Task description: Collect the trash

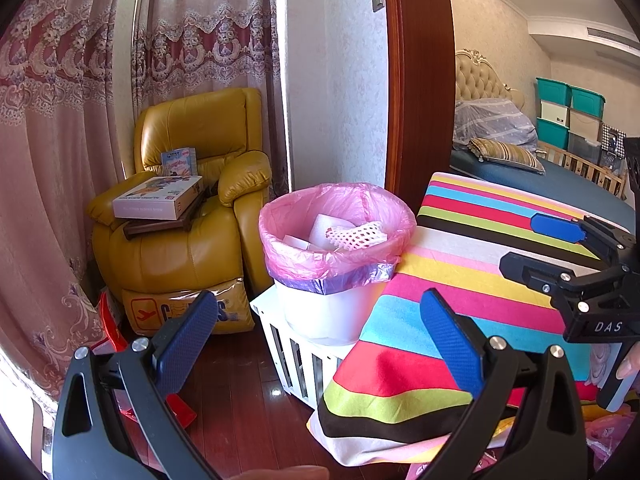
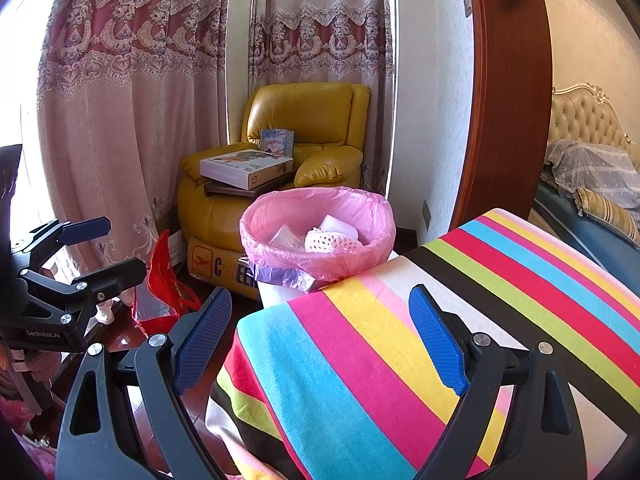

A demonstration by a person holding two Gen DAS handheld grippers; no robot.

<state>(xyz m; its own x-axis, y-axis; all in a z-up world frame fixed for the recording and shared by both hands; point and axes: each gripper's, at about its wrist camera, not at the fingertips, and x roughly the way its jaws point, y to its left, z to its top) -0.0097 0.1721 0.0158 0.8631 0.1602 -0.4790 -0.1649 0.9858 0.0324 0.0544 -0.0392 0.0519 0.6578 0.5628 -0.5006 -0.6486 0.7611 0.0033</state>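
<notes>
Both your left tool point(image 1: 320, 336) and right tool point(image 2: 324, 332) gape empty; reaching carelessly beside the pink-lined bin point(image 1: 336, 240) could topple it off its white crate point(image 1: 288, 344).

Striped cloth point(image 2: 420, 320) covered the table, colours running corner to corner, nothing on top of it. Beside its edge, white bin point(image 1: 324, 312) w/ pink liner point(image 1: 336, 236) sat on a white slatted crate point(image 1: 296, 348), which stood on dark red wood floor point(image 1: 240, 400). Red bag point(image 2: 160, 292) lay on the floor nr the yellow armchair point(image 1: 180, 216).
</notes>
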